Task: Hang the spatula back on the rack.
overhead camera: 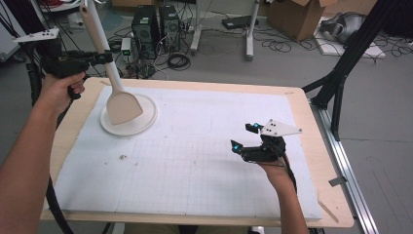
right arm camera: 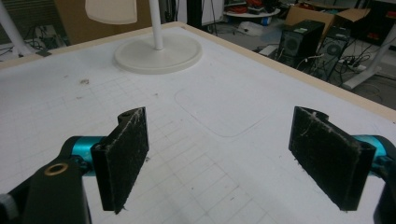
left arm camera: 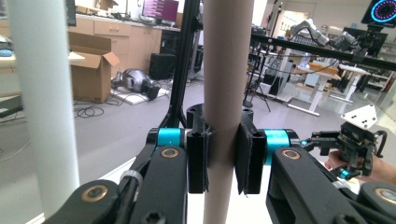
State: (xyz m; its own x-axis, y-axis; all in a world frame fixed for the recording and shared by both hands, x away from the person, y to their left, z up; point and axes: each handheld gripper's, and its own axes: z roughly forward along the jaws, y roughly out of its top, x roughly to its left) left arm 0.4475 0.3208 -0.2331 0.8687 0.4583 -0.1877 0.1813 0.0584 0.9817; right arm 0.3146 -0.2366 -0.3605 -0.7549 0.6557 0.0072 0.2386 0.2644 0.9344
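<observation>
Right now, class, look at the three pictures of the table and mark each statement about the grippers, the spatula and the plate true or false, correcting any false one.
1. The left gripper is clamped on the handle of the beige wooden spatula. True.
2. The right gripper holds the spatula too. False: its jaws stand open, holding nothing, above the white gridded mat.
3. The spatula blade is over the round white plate. True.
4. The round white plate sits at the mat's near right corner. False: it sits at the far left.
</observation>
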